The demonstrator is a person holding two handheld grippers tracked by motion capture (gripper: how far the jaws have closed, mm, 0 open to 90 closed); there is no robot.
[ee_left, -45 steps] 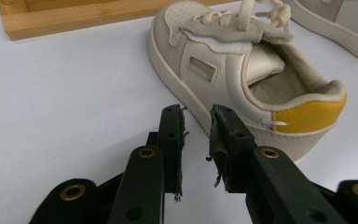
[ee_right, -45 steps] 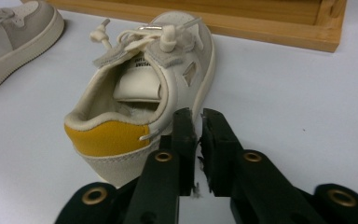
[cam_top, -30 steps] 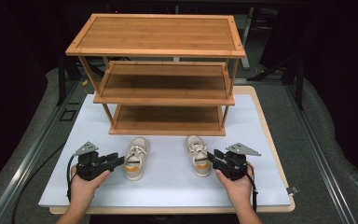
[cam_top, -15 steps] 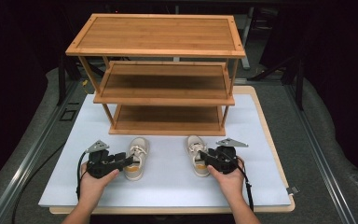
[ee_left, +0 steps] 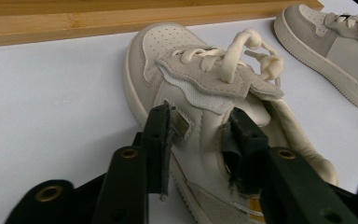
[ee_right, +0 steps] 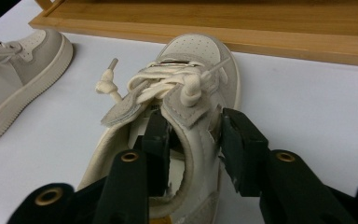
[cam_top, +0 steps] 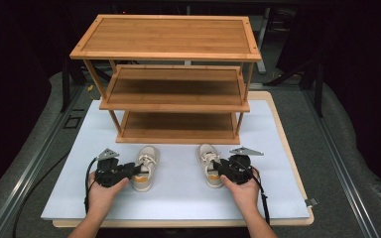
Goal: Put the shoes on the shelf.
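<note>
White bench: my left hand-held gripper (ee_left: 198,140) and right hand-held gripper (ee_right: 191,140) each straddle a shoe (ee_left: 205,93) collar wall, part-open; close squarely.

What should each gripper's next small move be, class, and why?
Probably close both and lift: the left gripper straddles the left shoe's side wall, the right gripper straddles the right shoe's wall, jaws not yet clamped, shelf ahead.

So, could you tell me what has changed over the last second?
Both grippers moved inward: the left gripper now straddles the outer side wall of the left shoe, and the right gripper that of the right shoe, one jaw inside each opening. A firm clamp isn't clear. Shoes and wooden rack stayed put.
</note>
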